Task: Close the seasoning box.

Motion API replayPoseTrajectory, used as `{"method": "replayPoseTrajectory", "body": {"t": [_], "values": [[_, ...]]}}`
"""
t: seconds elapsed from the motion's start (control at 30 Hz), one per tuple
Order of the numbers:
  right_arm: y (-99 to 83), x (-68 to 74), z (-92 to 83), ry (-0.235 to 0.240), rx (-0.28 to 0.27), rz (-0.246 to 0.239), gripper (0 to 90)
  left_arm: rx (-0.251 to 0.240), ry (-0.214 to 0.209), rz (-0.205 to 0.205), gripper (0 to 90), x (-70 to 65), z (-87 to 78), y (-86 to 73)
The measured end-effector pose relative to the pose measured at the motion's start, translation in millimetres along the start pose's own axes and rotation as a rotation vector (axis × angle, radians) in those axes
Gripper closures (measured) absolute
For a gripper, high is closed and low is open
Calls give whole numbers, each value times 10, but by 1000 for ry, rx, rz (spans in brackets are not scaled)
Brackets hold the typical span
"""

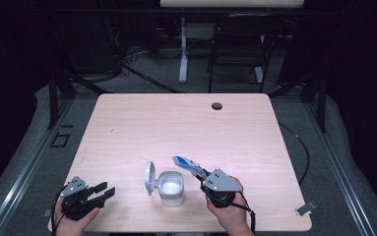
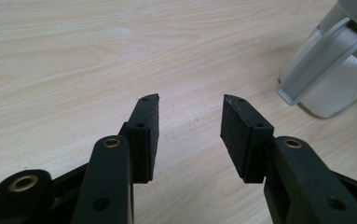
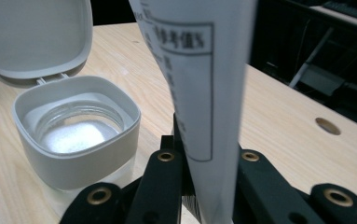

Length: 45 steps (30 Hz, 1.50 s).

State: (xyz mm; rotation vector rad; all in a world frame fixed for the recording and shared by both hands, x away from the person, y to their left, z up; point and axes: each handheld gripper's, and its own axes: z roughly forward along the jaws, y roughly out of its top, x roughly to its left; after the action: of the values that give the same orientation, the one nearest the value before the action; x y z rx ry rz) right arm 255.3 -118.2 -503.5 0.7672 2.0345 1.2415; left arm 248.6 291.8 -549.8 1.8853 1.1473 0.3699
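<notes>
Packet (image 1: 185, 163), white with blue print, pinched by its lower end in right gripper (image 1: 202, 175); tilted up-left, tip over table just beside jar rim. Jar (image 1: 171, 188) upright near front table (image 1: 186, 123) edge, hinged lid (image 1: 149, 178) swung open to its left, white powder inside. Left gripper (image 1: 105, 191) rests on table, jaws spread, nothing between, well apart from jar.

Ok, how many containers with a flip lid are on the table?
1. The white jar stands near the table's front edge, between the two grippers, its hinged lid open and upright on its left side. No others visible.
</notes>
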Motion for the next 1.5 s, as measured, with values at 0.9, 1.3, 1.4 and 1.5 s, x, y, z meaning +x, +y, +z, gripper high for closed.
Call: {"method": "replayPoseTrajectory", "body": {"t": [0.9,1.3,1.4,1.5], "values": [[-244,-405,-155,-52,-49,233,857,24,6,4,577,19,5,-18],[-320,-461,-148,-80,-44,248,857,25,6,1,577,30,10,-22],[-344,-470,-133,-86,-35,245,858,26,6,2,576,32,13,-22],[-356,-478,-127,-88,-33,244,858,27,5,1,577,33,15,-24]]}}
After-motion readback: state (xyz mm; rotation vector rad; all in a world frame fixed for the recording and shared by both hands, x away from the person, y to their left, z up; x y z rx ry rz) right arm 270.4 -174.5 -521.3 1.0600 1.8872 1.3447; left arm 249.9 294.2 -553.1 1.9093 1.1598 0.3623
